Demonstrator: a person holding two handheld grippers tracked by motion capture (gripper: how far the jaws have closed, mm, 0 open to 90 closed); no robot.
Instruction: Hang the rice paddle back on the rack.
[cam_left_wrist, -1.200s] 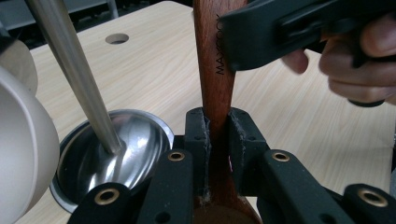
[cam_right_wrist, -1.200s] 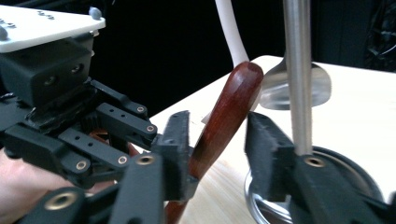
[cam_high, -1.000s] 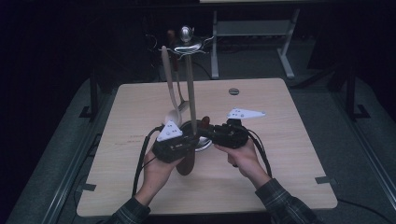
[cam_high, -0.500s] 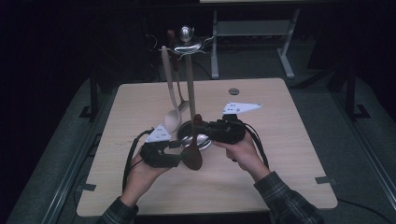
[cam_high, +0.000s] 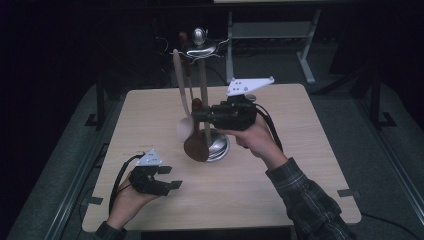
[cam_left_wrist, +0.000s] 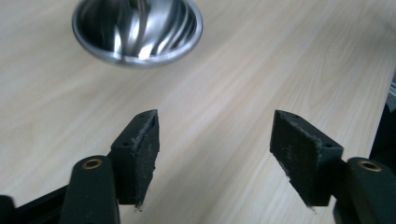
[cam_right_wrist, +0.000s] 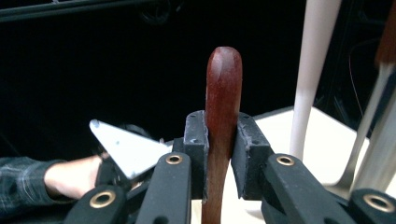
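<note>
Dark wooden spoon (cam_high: 196, 145): held upright beside the stand's pole, bowl down, hanging just above the round base — in the right gripper view its rounded handle tip (cam_right_wrist: 224, 84) pokes up past the jaws.

Right gripper (cam_high: 200, 116): closed on the spoon's handle just below the tip. One pad presses each side of the handle, which runs straight down through the middle of the gap. The grip sits high, I judge, so the spoon hangs plumb and its top can be brought to a hook; whether it is going on or coming off cannot be told.

Utensil stand (cam_high: 218, 146): near table centre, a shiny dome base with a thin pole rising toward 12 o'clock, topped by a knob and wire hooks.

Pale spoon (cam_high: 182, 100): hangs from the stand, just at 9 o'clock of the dark spoon, bowls close together; touching or not cannot be told.

Left gripper (cam_high: 169, 177): low over the table at about 7 o'clock of the stand, well apart from it. Its jaws stand wide apart with nothing between them; in its own view the steel base (cam_left_wrist: 137, 30) lies ahead at 11 o'clock — likely parked clear of the right hand's work.

Table (cam_high: 300, 165): light wood, otherwise bare around the stand.
</note>
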